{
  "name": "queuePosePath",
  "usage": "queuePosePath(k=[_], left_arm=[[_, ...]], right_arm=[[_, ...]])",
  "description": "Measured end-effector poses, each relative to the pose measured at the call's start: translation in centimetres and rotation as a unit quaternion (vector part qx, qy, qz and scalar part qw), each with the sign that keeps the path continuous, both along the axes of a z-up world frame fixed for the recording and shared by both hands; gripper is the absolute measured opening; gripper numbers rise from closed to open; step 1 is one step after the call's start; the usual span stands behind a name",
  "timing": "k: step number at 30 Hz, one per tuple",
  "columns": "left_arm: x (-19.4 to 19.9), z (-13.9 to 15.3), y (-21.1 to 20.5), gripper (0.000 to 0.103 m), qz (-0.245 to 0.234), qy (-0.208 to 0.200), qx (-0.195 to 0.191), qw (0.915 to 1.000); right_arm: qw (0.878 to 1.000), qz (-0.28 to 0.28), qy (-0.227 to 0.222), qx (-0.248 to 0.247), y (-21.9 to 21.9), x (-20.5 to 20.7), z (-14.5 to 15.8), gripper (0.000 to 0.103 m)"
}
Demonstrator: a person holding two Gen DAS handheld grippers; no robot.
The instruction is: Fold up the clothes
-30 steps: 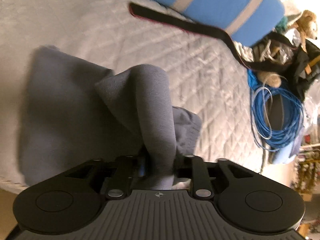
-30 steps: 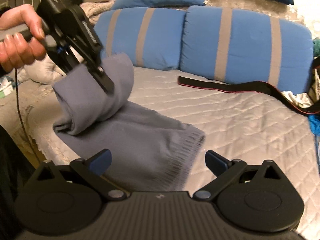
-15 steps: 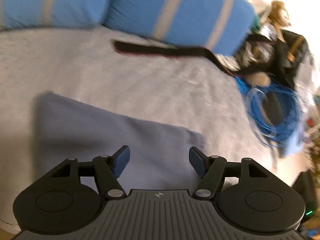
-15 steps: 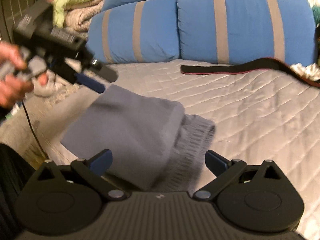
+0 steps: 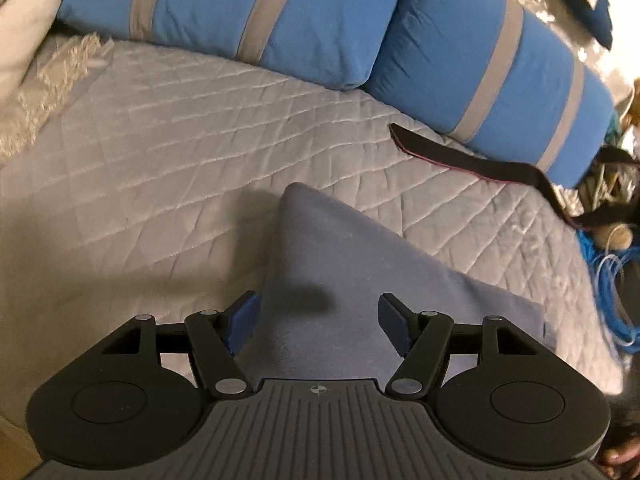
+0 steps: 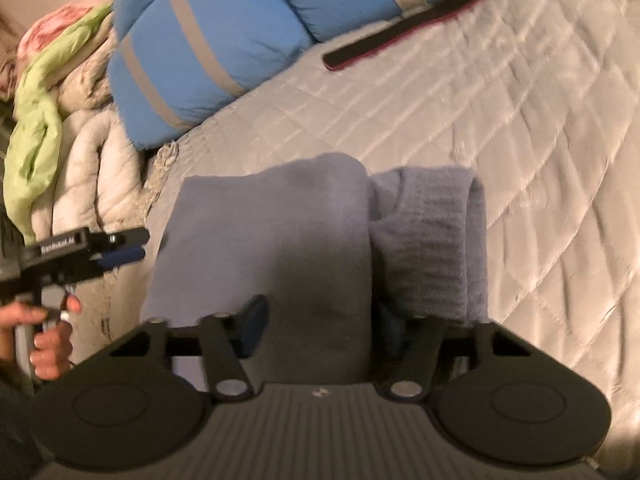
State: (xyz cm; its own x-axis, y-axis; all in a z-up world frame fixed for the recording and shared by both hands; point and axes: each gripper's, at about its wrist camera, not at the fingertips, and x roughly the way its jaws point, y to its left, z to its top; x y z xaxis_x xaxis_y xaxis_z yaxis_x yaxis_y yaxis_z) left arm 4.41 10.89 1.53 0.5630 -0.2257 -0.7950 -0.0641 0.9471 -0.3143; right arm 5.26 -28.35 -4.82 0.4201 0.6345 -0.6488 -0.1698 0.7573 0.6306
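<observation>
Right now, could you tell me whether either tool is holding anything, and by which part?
Nothing is held. The left tool is open above the grey sweater, and the right tool is open too, straddling its folded edge.

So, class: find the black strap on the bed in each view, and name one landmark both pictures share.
Left wrist: the strap lies at right of centre, below the striped blue pillows.
Right wrist: the strap lies at upper centre, running to the top right.
Shared landmark: the striped blue pillows, beside the strap in both.

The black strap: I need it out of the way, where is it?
The black strap lies on the quilt against the right-hand blue pillow, beyond the grey garment.
</observation>
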Motion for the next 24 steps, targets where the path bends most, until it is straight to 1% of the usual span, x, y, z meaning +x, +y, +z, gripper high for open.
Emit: queuePosePath(k=[1,2,4,8,11,16,24], left_arm=[[0.1,0.0,0.2,0.064,0.001,0.004,-0.002,1.0],[0.2,0.0,0.3,0.064,0.002,0.006,-0.003,1.0],[0.3,0.0,0.2,0.064,-0.002,0.002,0.0,1.0],[0.2,-0.2,-0.1,0.064,-0.009,-0.003,-0.003,0.9999],[0.3,-0.4,-0.3,0.064,-0.011,-0.003,-0.004,0.9999],[0.3,-0.6,-0.4,0.064,-0.011,-0.001,-0.002,0.9999],[0.4,-1.0,-0.6,0.064,-0.012,0.002,0.0,0.9999]], right_arm=[[1.0,-0.004,0.006,0.008,-0.2,0.0,-0.2,0.022],[1.0,-0.006,0.008,0.017,-0.4,-0.1,0.0,0.014],[0.999,-0.008,0.006,0.033,-0.9,-0.4,0.6,0.012],[1.0,-0.003,-0.015,0.016,-0.9,-1.1,2.2,0.011],[1.0,-0.009,-0.012,0.006,-1.4,-1.4,2.8,0.011],[1.0,-0.02,0.003,0.003,-3.0,-1.4,2.3,0.011],[1.0,-0.024,0.002,-0.006,-3.4,-1.4,2.4,0.011]])
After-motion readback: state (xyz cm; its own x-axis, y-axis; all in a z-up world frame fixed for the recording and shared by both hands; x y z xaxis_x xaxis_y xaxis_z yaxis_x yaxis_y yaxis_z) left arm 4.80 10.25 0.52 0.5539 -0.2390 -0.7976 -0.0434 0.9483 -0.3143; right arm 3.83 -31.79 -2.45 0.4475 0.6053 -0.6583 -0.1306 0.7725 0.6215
